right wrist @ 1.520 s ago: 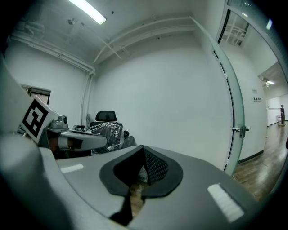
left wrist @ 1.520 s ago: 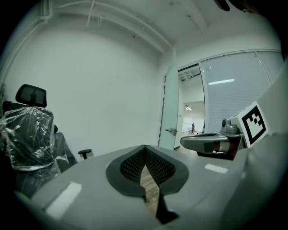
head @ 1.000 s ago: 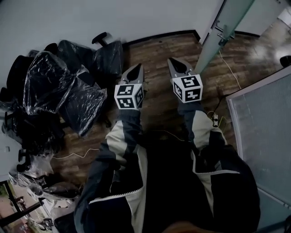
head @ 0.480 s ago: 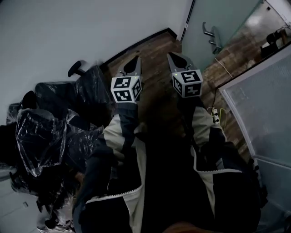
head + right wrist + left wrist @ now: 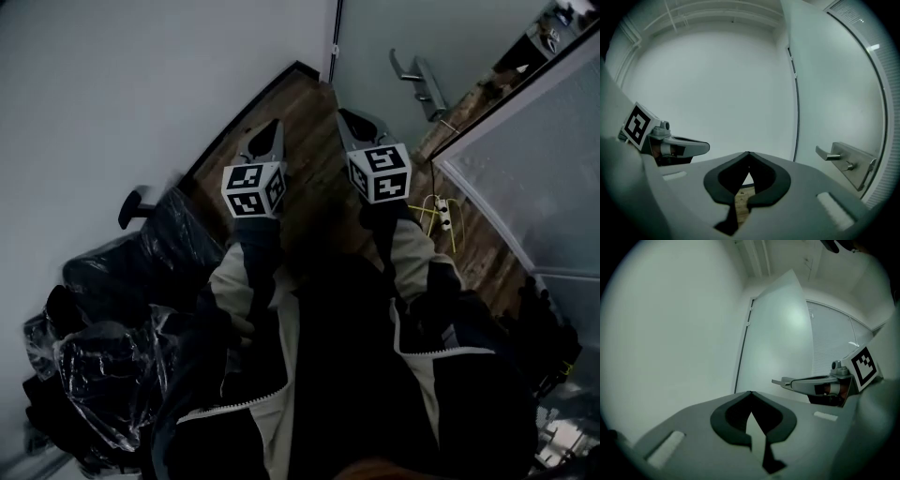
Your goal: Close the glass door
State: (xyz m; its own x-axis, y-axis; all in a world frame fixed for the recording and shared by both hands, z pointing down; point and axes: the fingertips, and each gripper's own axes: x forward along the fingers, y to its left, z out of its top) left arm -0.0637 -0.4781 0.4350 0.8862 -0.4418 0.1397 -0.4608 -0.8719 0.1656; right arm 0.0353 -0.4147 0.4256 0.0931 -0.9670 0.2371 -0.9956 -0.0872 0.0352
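The glass door (image 5: 375, 56) stands at the top of the head view, with a metal lever handle (image 5: 419, 80) on it. Both grippers point toward it over the wood floor, and both are apart from it. My left gripper (image 5: 269, 128) is shut and holds nothing; its tips meet in the left gripper view (image 5: 750, 393). My right gripper (image 5: 345, 116) is also shut and empty, a little below and left of the handle. In the right gripper view the door (image 5: 834, 84) fills the right side, and its handle (image 5: 843, 161) lies right of the closed tips (image 5: 748, 153).
Office chairs wrapped in plastic (image 5: 122, 309) crowd the lower left by the white wall (image 5: 141, 84). A frosted glass partition (image 5: 544, 159) runs along the right. A power strip with yellow cable (image 5: 441, 217) lies on the wood floor (image 5: 309, 150) at its foot.
The view has swung toward the door: it moved from the upper right to the top centre and looks nearer. The wrapped chairs slid to the lower left. Both grippers stayed shut, side by side.
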